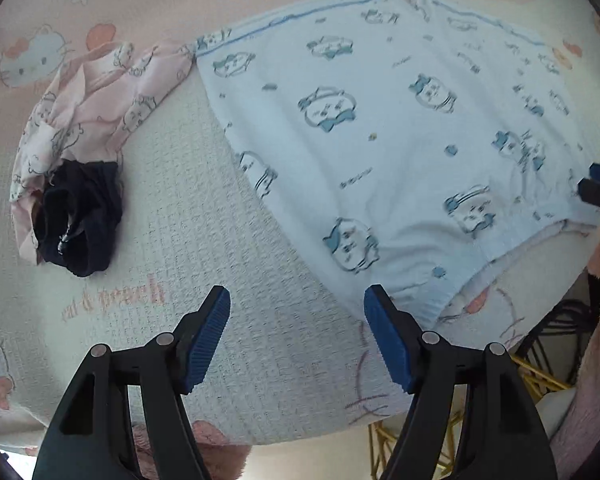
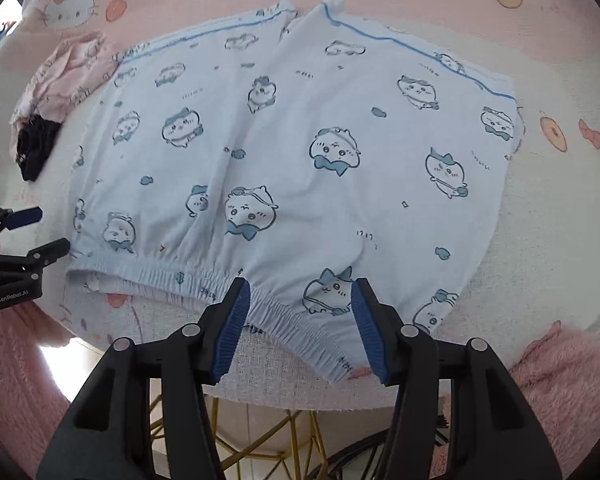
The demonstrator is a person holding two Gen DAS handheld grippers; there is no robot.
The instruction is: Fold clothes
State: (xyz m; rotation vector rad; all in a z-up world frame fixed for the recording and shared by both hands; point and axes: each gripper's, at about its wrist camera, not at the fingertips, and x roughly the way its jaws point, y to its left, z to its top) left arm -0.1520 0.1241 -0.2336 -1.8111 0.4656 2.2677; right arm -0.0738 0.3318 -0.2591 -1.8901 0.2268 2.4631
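Soft matt cotton shorts (image 2: 284,152), waffle-textured cloth cover (image 1: 204,208)

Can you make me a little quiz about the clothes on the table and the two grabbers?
1. True or false: the blue shorts are already folded in half.
2. Which clothes lie beside the shorts? A) a pink garment and a dark garment B) a red hat C) a green sock
3. Fill in: the right gripper hangs over the shorts' elastic ____.

Key
1. False: they lie spread flat on the table cover.
2. A
3. Waistband. Its jaws stand apart, gripping nothing. The left gripper is open too, over the bare cover by the shorts' corner.
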